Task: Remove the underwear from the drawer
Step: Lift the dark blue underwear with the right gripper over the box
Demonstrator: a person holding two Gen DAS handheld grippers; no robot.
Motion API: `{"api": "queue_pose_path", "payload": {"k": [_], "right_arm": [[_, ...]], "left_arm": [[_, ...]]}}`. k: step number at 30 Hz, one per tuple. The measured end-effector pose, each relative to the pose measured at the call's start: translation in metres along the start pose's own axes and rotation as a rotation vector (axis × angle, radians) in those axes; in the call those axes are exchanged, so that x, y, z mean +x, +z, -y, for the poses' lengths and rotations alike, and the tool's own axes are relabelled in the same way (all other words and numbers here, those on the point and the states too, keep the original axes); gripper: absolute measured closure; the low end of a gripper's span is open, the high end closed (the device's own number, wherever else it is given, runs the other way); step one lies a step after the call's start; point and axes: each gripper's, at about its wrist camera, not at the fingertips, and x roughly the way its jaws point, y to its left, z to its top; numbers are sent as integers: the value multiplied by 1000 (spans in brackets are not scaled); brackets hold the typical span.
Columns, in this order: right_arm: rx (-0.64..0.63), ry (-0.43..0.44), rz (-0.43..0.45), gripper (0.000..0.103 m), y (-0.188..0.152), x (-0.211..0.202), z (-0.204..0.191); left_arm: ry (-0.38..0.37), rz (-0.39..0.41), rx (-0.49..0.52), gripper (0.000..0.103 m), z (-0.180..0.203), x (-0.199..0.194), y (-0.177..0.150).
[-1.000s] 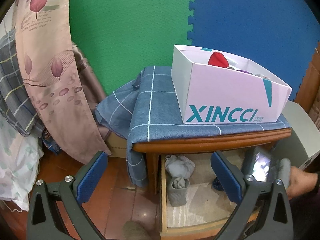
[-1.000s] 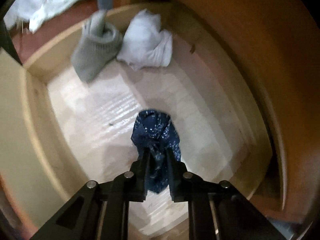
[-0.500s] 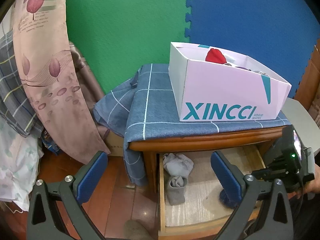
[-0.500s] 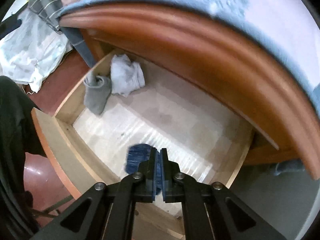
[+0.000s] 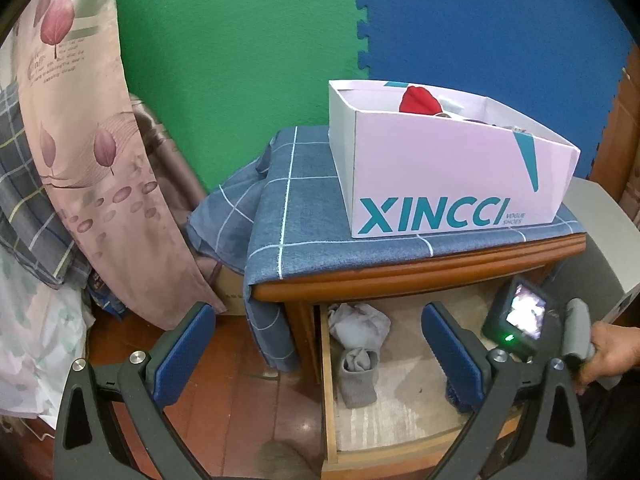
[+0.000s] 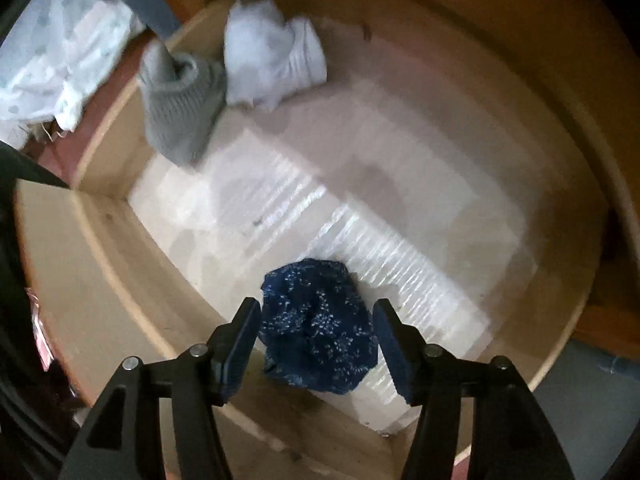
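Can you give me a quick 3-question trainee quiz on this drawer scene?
1. True or false: the dark blue underwear lies inside the drawer.
2. What sits atop the nightstand? A) shoe box B) lamp C) books
3. How many other bundles lie in the drawer's far corner?

Key: 1 true, it lies between the opening jaws of the right gripper. 2 A. 3 two: grey socks, white cloth.
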Motion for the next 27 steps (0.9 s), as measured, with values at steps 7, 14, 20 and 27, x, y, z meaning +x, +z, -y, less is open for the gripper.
{"api": "queue_pose_path", "payload": {"k": [7,14,20,27], "right_arm": [[19,-5,-102,48,2,27,1],[34,-44,13,84,-14,-4,3],[105,-10,217,85,-46,-78,3],[195,75,473,84,-83,-176,0]], "left_arm": [[-27,-18,-31,0,-2,3,1],[-35,-30,-21,0,0,5,2],[-33,-46,-3,0,5,7,2],[-31,-48,-7,0,5,7,1]]}}
